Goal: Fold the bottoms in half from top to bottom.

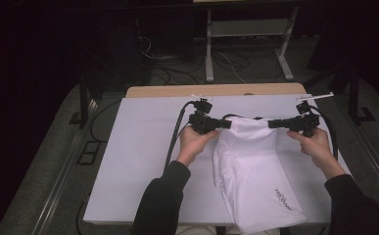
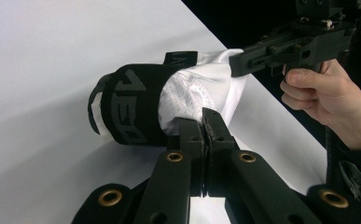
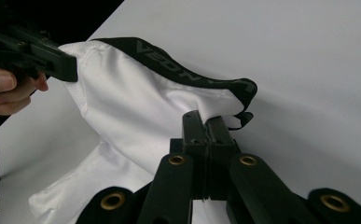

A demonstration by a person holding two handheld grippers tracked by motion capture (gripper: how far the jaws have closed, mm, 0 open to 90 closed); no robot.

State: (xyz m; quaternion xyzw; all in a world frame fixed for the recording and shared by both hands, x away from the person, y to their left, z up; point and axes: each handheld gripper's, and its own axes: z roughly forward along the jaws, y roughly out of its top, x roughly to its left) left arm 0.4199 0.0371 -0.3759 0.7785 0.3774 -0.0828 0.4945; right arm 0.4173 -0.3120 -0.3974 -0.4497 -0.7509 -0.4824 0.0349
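Observation:
A white garment (image 1: 253,169) with a black waistband (image 2: 129,105) lies on the table, its lower part reaching the near edge. My left gripper (image 1: 227,124) is shut on the waistband end at the garment's left top corner (image 2: 201,119). My right gripper (image 1: 271,124) is shut on the opposite top corner (image 3: 206,119), where the lettered black band (image 3: 187,70) curls round. The two grippers hold the waist end stretched between them, raised a little off the table. A small dark logo (image 1: 283,199) marks the fabric near the front.
A white sheet (image 1: 138,156) covers the table, with a wooden edge (image 1: 216,90) showing at the far side. Cables (image 1: 175,137) trail from both grippers. A metal stand (image 1: 246,44) and floor cables lie beyond the table in the dark.

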